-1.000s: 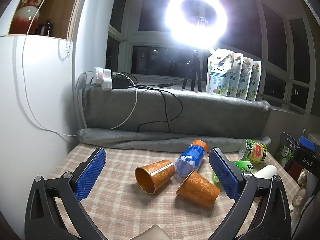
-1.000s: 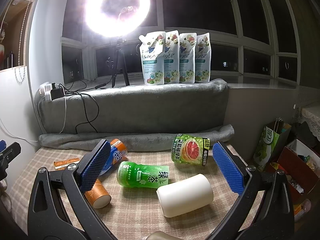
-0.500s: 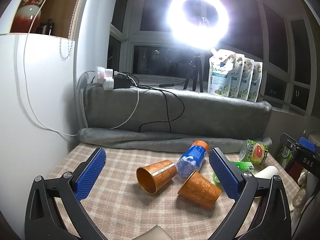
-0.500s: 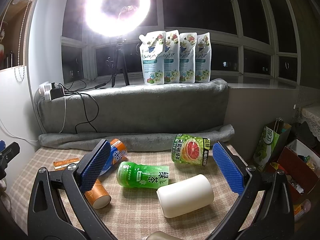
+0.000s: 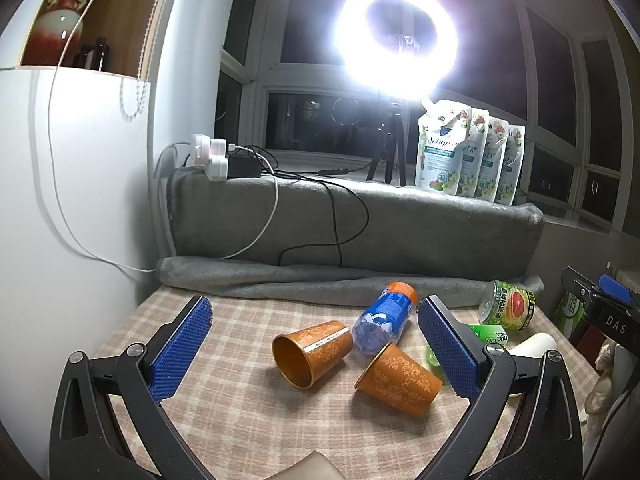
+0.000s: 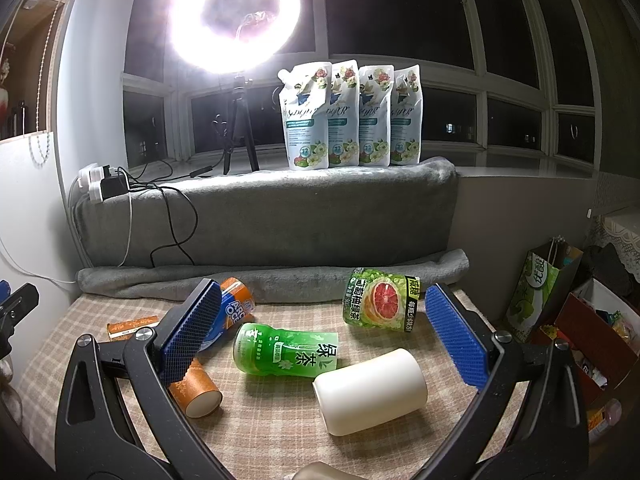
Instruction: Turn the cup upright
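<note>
Two orange patterned cups lie on their sides on the checked tablecloth. One cup (image 5: pixel 310 352) has its open mouth toward me; the other (image 5: pixel 400 378) lies to its right and also shows in the right wrist view (image 6: pixel 196 386). A cream cup (image 6: pixel 370 390) lies on its side in the right wrist view. My left gripper (image 5: pixel 316 344) is open and empty, above and short of the orange cups. My right gripper (image 6: pixel 326 338) is open and empty, above the cream cup and the green bottle (image 6: pixel 286 350).
A blue bottle with an orange cap (image 5: pixel 384 316) lies behind the orange cups. A grapefruit-label bottle (image 6: pixel 380 300) lies at the back right. A grey blanket (image 6: pixel 264 216) covers the ledge behind, with cables, a power strip (image 5: pixel 216 158), a ring light (image 5: pixel 396 36) and several pouches (image 6: pixel 348 114).
The left wrist view has shifted slightly; the cups appear a little further right and lower. The right gripper and all objects have not moved.
</note>
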